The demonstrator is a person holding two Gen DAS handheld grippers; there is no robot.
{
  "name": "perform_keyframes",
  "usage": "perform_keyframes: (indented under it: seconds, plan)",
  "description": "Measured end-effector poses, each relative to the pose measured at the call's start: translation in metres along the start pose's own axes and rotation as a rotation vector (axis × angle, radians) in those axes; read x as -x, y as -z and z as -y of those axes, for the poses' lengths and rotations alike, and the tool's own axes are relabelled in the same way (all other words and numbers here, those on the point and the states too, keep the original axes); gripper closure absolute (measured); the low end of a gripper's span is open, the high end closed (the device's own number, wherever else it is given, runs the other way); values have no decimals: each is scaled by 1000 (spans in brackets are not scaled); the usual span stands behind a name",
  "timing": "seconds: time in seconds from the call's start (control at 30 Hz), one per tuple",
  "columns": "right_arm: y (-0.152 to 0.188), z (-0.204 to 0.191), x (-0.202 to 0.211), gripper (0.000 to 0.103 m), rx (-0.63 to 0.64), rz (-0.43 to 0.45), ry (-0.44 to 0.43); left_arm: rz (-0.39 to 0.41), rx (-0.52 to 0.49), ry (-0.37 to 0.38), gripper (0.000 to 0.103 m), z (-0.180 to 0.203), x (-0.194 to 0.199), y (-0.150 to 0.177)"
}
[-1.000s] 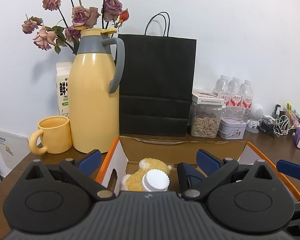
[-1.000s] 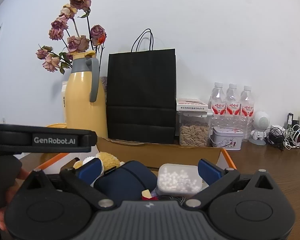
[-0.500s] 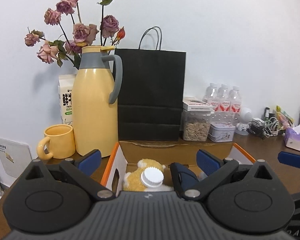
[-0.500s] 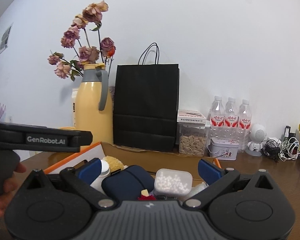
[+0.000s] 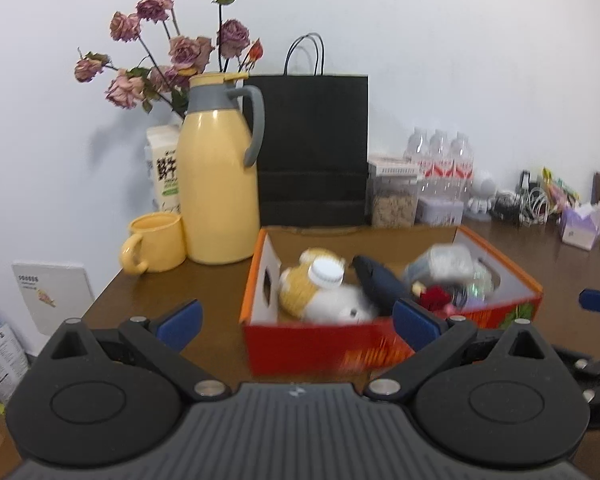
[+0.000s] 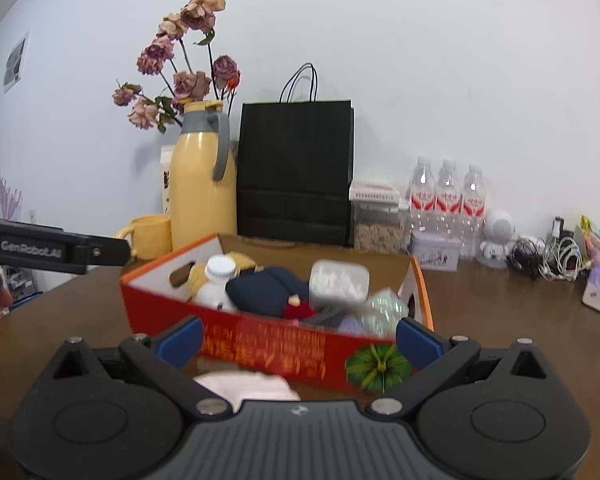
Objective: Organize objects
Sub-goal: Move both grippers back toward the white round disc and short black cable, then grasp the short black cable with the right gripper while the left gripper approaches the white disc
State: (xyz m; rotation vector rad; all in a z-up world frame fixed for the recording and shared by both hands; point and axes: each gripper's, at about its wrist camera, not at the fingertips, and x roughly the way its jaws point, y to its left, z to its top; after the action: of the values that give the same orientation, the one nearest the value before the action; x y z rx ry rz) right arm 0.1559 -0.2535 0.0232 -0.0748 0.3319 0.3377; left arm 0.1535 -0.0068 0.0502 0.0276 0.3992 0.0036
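Presently the left gripper (image 5: 296, 318) and right gripper (image 6: 298, 334) both stand wide open and empty before the packed orange box (image 6: 268, 342) mid-frame, where a careless reach risks toppling the white bottle (image 6: 216, 284).

Bare tabletop (image 5: 172, 304) left of the box (image 5: 308, 344), easy pass. Behind it jug (image 5: 218, 184), mug (image 5: 154, 242) and bag (image 5: 312, 148) block the way.
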Motion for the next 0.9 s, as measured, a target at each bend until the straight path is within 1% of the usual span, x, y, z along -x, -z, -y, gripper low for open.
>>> perform_keyframes:
  seconds: [0.23,0.47,0.57,0.67,0.7,0.83,0.87,0.9]
  plan:
    - [21,-7,20,0,0,-45,-19,-68,-2,-18,0,-12,18,28]
    - [39,-19,27,0,8,-98,-46,-115,1,-25,0,-22,29,51]
    - [45,-28,27,0,16,-120,-72,-138,0,-32,0,-27,31,60]
    - [48,-43,24,1,34,-140,-120,-156,3,-32,0,-34,33,67]
    - [49,-48,23,2,40,-145,-139,-161,3,-28,0,-36,33,69]
    - [51,-72,11,13,74,-187,-205,-177,5,-18,0,-43,34,76]
    - [52,-78,7,20,83,-199,-216,-180,5,-11,0,-44,33,78]
    - [53,-82,4,26,88,-209,-224,-183,3,-1,0,-44,32,78]
